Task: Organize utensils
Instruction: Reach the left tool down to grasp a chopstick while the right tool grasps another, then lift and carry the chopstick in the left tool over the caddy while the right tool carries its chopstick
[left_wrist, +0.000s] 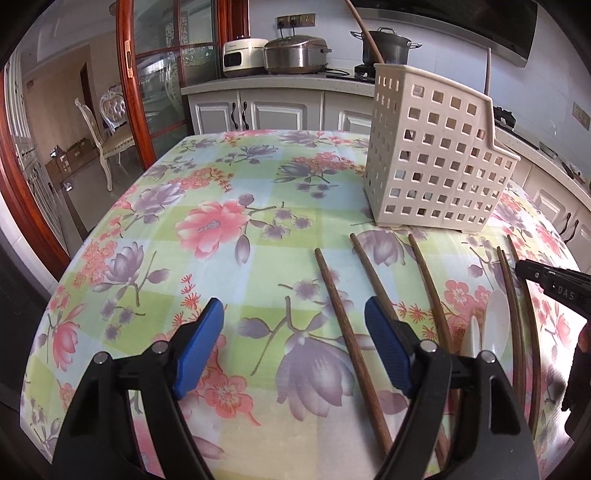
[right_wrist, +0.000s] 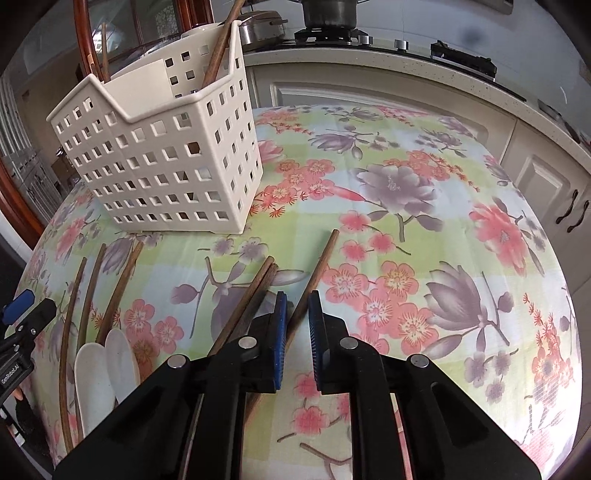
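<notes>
A cream perforated utensil basket stands on the floral tablecloth; in the right wrist view it holds two brown chopsticks. Several brown chopsticks and two white spoons lie in front of it. My left gripper is open and empty above the cloth, left of the chopsticks. My right gripper has its jaws narrowed around one chopstick that lies on the cloth; a small gap shows. A chopstick pair lies just left of it, with the spoons further left.
The table's edges curve away on all sides. Kitchen counter with cookers and a pot stands behind. White cabinets are to the right, a wooden glass door and a chair to the left.
</notes>
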